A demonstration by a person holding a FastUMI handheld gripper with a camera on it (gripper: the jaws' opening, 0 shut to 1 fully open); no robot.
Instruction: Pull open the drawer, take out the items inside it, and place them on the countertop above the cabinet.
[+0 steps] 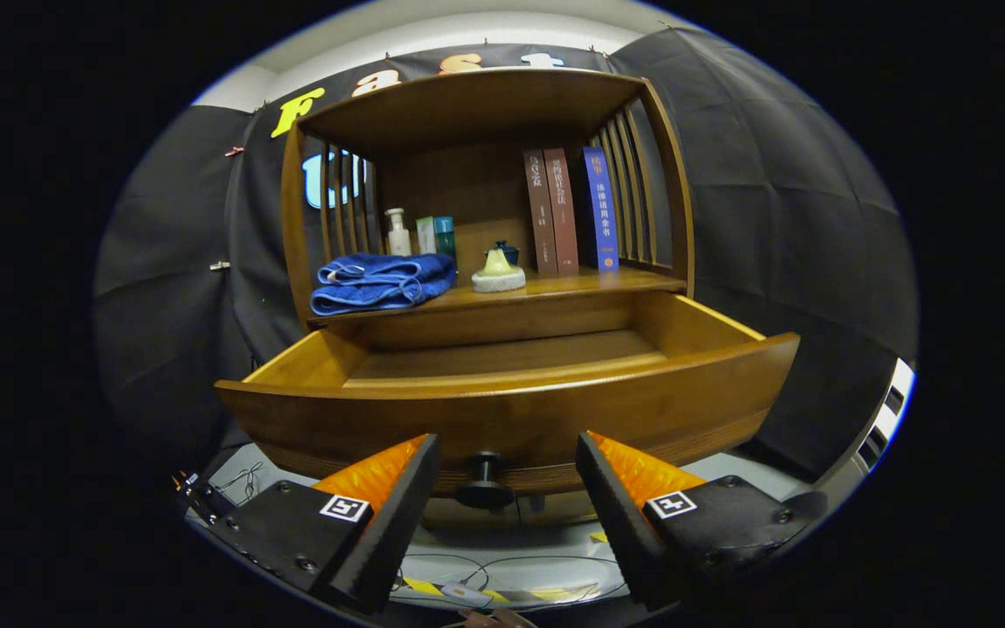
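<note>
The drawer (511,410) stands pulled well out of the cabinet (485,113), its curved front facing the gripper (507,462). The jaws are wide apart, holding nothing; the drawer's dark knob (485,481) sits between them, touching neither finger.

Only the back strip of the drawer's floor shows over the front wall, and that strip is bare; the front wall hides the rest, so what lies there cannot be told.

On the bench (633,281) above the drawer, a folded blue towel (380,282) lies at the left. Behind it stand a pale pump bottle (396,234) and two small boxes (434,235), their lower parts hidden by the towel. Near the middle sits a pale lumpy thing (497,272) with a dark pot (507,253) half hidden behind it; what either is remains hard to make out. To the right three books (568,211) stand upright, two brown and one blue, touching one another.

Below the drawer, cables (502,567) lie on a pale floor, partly covered by the fingers.
</note>
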